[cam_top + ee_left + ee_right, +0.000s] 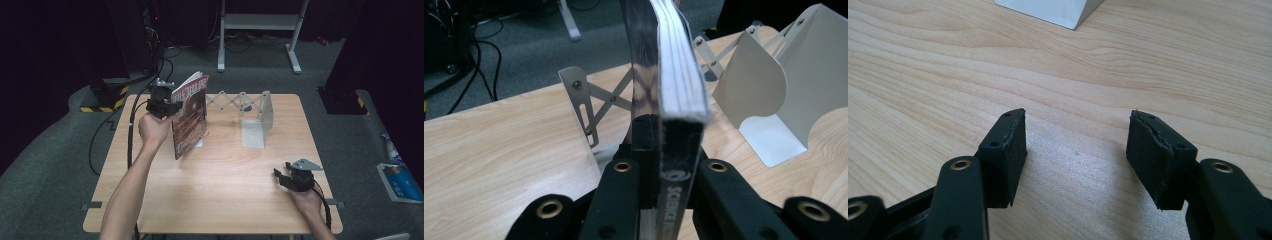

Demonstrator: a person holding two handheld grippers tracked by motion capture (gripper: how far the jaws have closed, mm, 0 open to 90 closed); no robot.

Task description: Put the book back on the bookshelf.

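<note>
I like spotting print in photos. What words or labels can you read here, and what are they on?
"SCIENCE": white letters on the spine of the magazine clamped in the left gripper; what follows is cut off.
Magazine cover title: too blurred to read.
Blue packet on the floor: print too small to read.

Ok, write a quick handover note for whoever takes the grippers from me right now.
Left gripper: jaws shut on the spine of the dark red glossy magazine, held upright at the left end of the white metal expanding book rack.
Right gripper: jaws open, holding nothing, low over the light wooden table.
Done: magazine picked up.
Left: probably seat it in the rack and release.
</note>
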